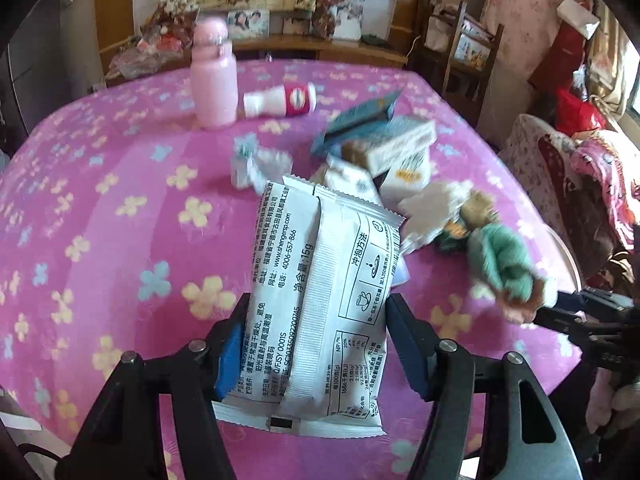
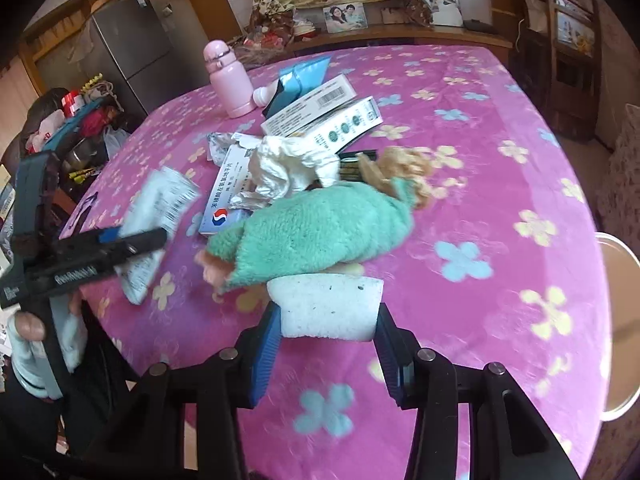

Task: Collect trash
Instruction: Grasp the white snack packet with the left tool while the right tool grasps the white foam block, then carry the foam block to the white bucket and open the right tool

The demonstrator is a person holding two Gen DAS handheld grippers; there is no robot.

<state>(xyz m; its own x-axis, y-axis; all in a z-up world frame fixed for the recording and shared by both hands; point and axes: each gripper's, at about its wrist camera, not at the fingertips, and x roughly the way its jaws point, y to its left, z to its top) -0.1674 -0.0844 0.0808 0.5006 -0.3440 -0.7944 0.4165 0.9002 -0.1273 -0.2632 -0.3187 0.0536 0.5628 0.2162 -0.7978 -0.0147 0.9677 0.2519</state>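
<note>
Your left gripper (image 1: 316,344) clamped on the white printed foil sachet (image 1: 320,300), your right gripper (image 2: 326,344) squeezing the white foam-soled green plush slipper (image 2: 316,228).

Round table (image 2: 500,168) under pink fleece flower-print cloth.
Beside the upright pink flask (image 2: 230,80): a toppled white bottle (image 1: 280,100); nearer, flattened cartons (image 2: 320,116) and crumpled tissue (image 2: 288,164).
</note>
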